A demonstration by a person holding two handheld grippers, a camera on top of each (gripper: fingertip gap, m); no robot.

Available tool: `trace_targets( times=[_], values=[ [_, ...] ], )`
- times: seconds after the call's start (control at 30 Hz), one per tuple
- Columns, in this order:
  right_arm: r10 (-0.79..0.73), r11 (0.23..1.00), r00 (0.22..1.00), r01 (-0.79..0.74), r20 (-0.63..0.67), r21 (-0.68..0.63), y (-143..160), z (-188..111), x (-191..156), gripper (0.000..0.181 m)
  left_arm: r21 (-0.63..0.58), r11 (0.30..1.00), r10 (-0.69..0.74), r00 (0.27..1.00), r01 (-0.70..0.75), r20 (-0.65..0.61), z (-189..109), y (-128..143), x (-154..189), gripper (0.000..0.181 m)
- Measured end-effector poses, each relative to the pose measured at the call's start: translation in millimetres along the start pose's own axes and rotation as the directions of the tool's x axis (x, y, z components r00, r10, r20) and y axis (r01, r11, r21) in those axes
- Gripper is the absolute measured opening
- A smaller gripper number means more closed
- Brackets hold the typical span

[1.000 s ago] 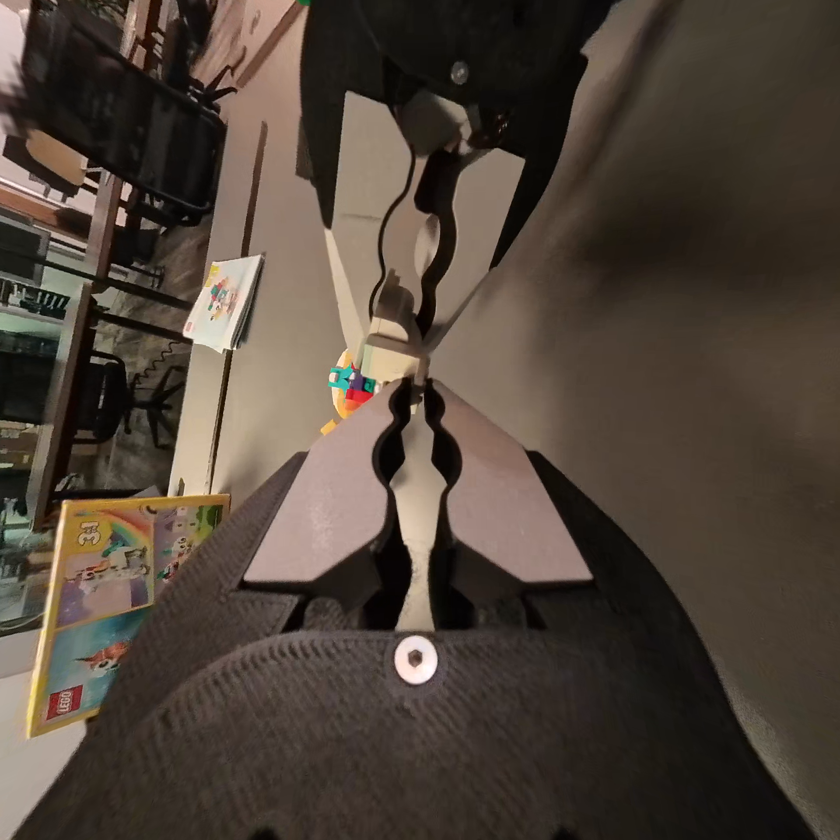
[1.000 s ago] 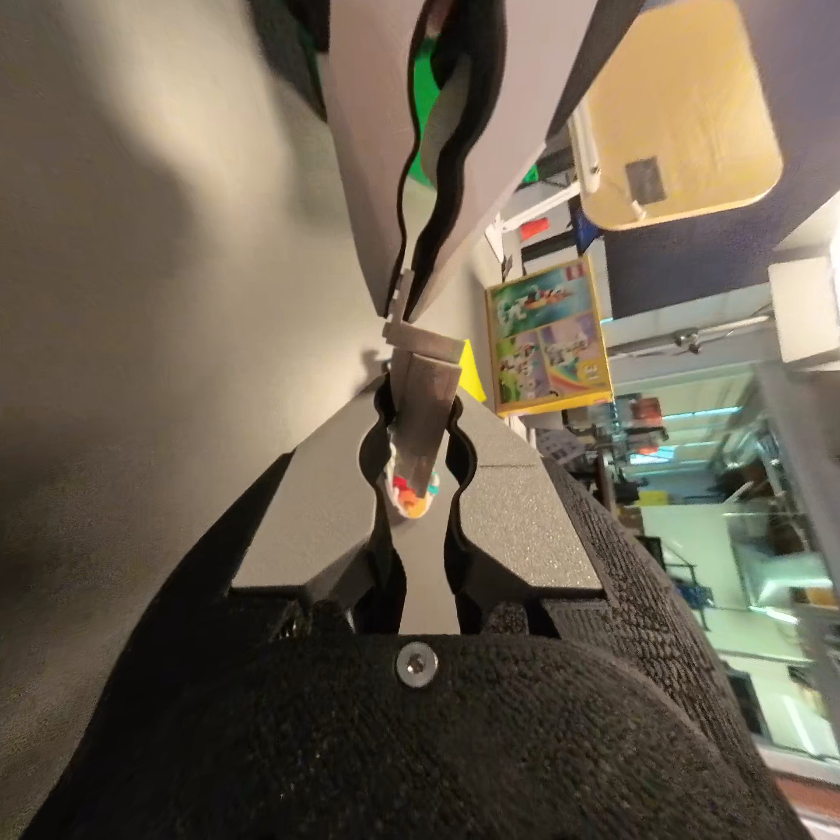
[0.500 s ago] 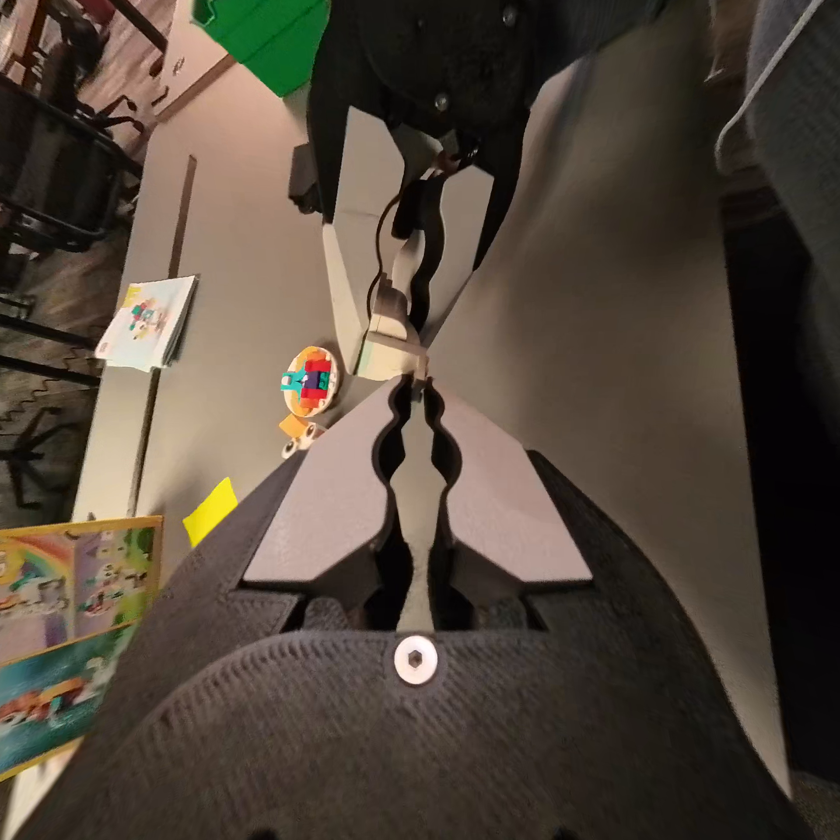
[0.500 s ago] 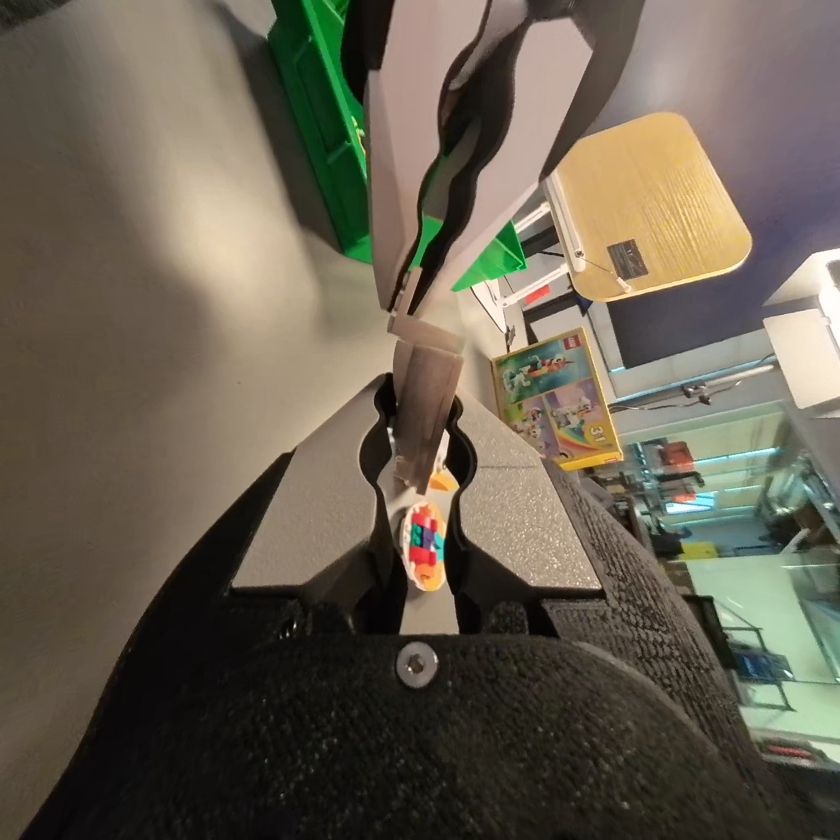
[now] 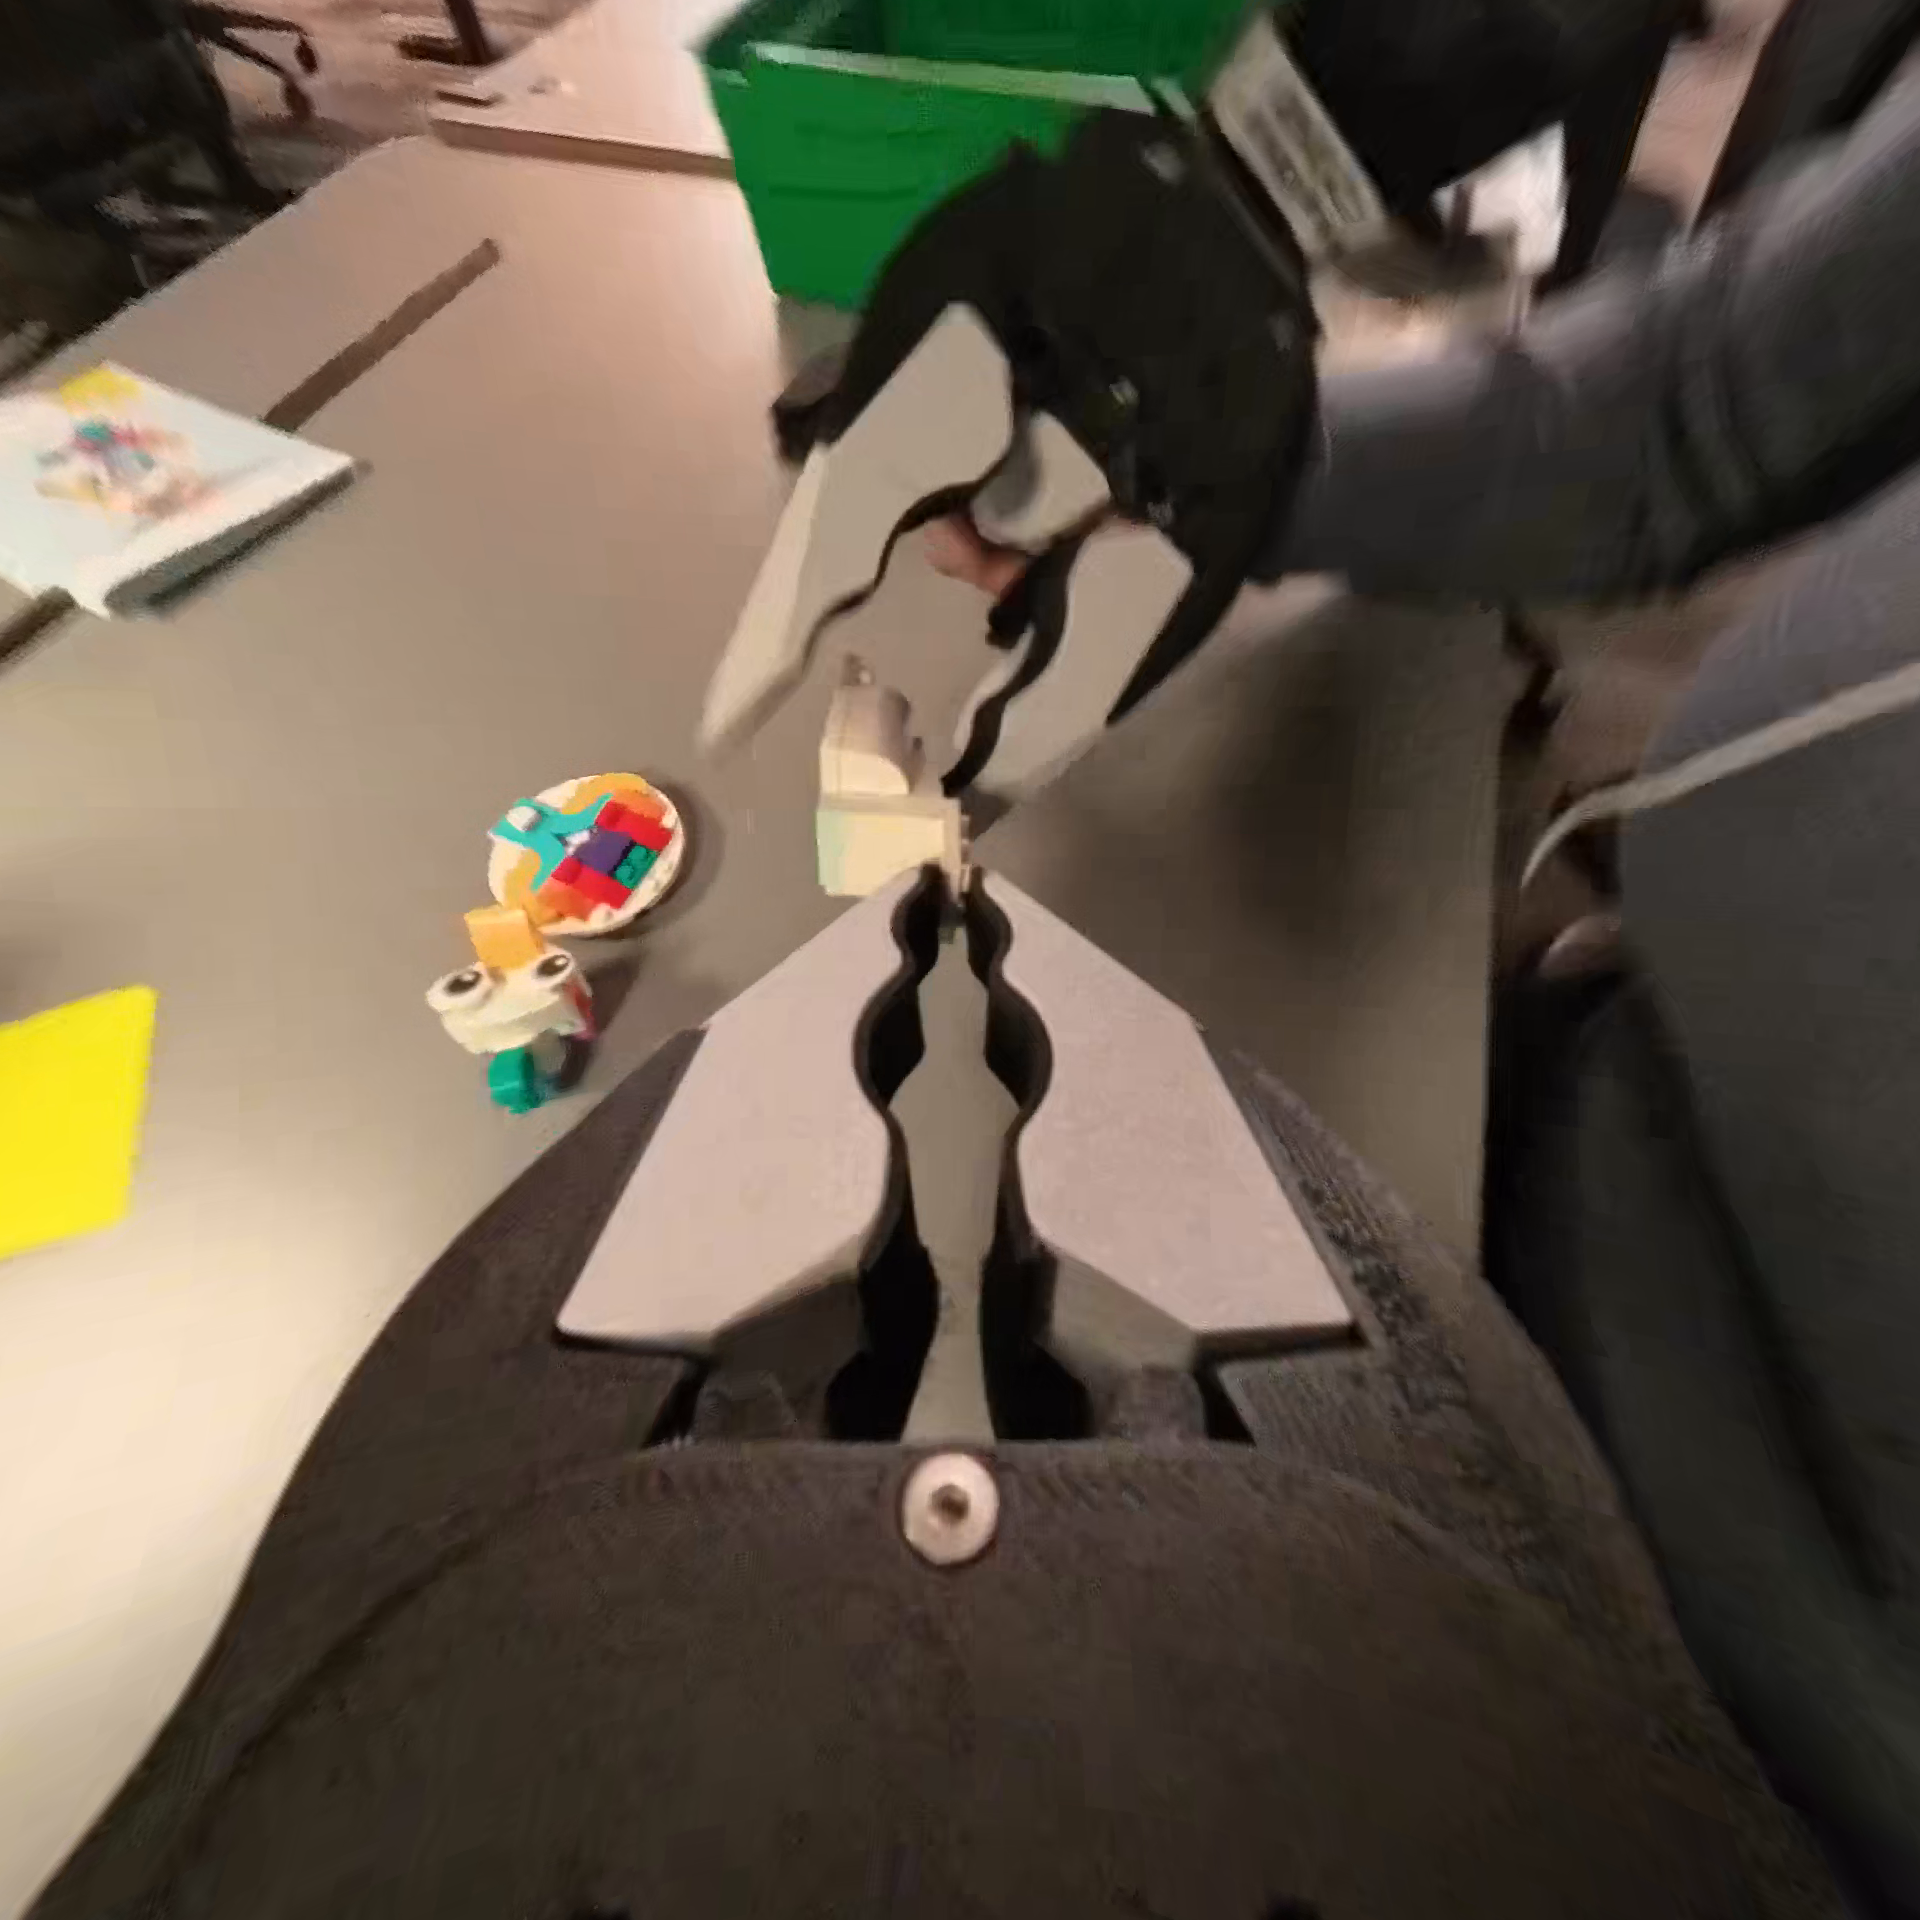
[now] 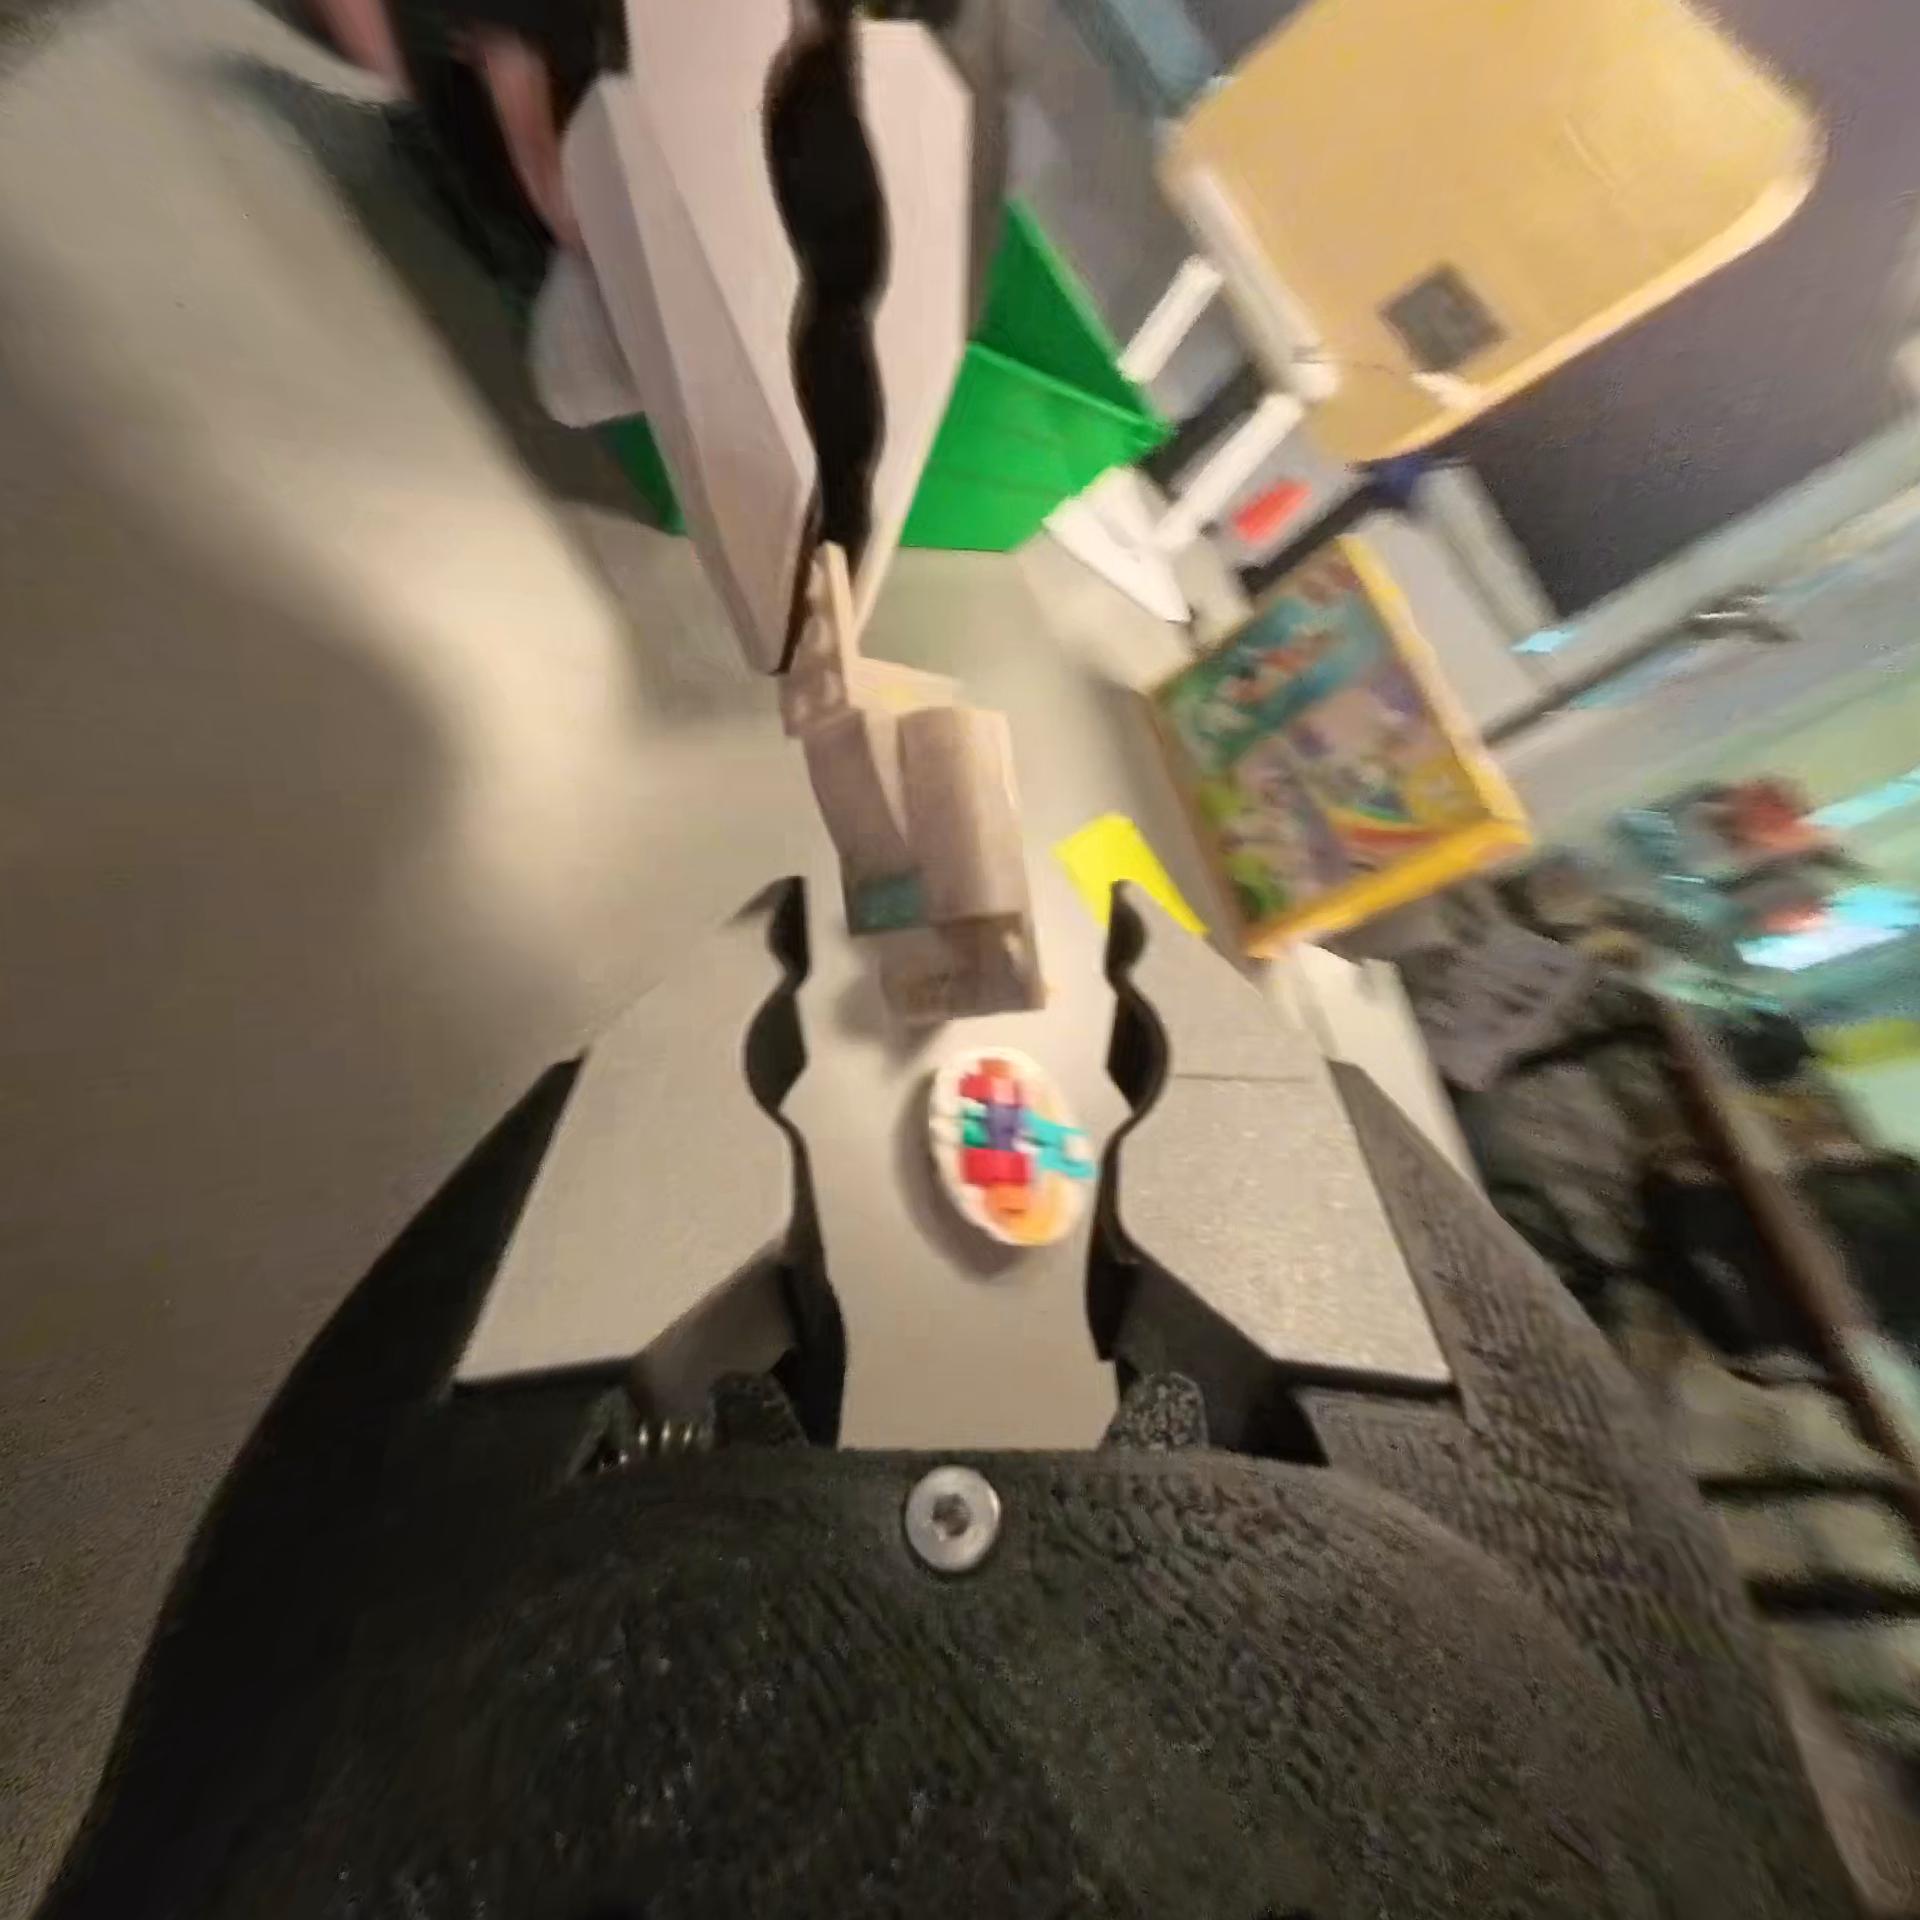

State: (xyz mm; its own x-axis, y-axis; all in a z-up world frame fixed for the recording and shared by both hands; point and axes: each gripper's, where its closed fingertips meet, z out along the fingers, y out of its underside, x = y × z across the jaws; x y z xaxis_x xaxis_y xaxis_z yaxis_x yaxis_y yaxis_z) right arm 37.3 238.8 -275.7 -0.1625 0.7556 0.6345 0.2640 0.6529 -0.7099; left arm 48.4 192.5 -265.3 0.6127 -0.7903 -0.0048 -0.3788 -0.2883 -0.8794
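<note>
My left gripper (image 5: 948, 883) is shut on the thin end of a white brick assembly (image 5: 878, 821) and holds it above the grey table (image 5: 436, 644). My right gripper (image 6: 951, 894) is open, its jaws standing either side of the white assembly (image 6: 935, 831) without gripping it. In the left wrist view the right gripper (image 5: 836, 758) faces mine, jaws spread. In the right wrist view the left gripper (image 6: 821, 623) comes in from above, pinching the piece. A round white plate with coloured bricks (image 5: 587, 852) lies on the table and also shows in the right wrist view (image 6: 1003, 1143).
A small brick figure with eyes (image 5: 509, 1008) stands by the plate. A yellow note (image 5: 62, 1112), a booklet (image 5: 135, 488) and a green bin (image 5: 904, 145) are on the table. A toy box (image 6: 1330, 748) stands at the far edge. A person's grey sleeve (image 5: 1610, 416) is at right. Some 5 cm of space lies between my two pairs of fingers. My right gripper's tips are some 25 cm from the yellow note (image 5: 62, 1112).
My right gripper has opened and let go of the white assembly, which both grippers pinched before. The left stays shut on it. Both views have swung, and the plate and figure show more fully.
</note>
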Motion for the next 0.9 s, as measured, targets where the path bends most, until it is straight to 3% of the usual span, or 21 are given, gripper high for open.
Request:
trace_targets(
  times=[0.13,0.23,0.37,0.43,0.47,0.57,0.67,0.9],
  values=[
    [-0.177,0.983,0.963,0.164,-0.203,-0.078,0,-1,17,0.072,0.216,0.92,-0.316,0.945,0.326,-0.083,0,-23,-12,0.003],
    [-0.319,0.943,0.912,0.277,-0.257,-0.186,2,1,21,0.065,0.272,0.806,-0.479,0.849,0.526,-0.221,1,-29,-15,0.003],
    [-0.412,0.899,0.877,0.348,-0.247,-0.265,2,3,20,0.052,0.234,0.765,-0.523,0.791,0.6,-0.319,8,-26,-8,0.003],
    [-0.453,0.879,0.86,0.386,-0.236,-0.281,2,2,18,0.033,0.217,0.753,-0.532,0.769,0.621,-0.354,10,-28,-4,0.003],
    [-0.451,0.879,0.868,0.391,-0.208,-0.273,3,2,14,0.032,0.209,0.757,-0.53,0.768,0.62,-0.36,11,-27,-4,0.003],
    [-0.28,0.95,0.955,0.262,-0.096,-0.167,-2,-1,2,0.033,0.168,0.725,-0.548,0.706,0.668,-0.448,8,-29,2,0.003],
    [-0.134,0.987,0.991,0.134,0.009,-0.089,-9,-4,-8,0.032,0.128,0.685,-0.555,0.628,0.717,-0.545,3,-34,6,0.004],
    [0.174,0.985,0.955,-0.17,0.239,-0.037,-11,-8,-26,0.032,0.073,0.601,-0.582,0.499,0.796,-0.643,4,-36,7,0.005]
  ],
)
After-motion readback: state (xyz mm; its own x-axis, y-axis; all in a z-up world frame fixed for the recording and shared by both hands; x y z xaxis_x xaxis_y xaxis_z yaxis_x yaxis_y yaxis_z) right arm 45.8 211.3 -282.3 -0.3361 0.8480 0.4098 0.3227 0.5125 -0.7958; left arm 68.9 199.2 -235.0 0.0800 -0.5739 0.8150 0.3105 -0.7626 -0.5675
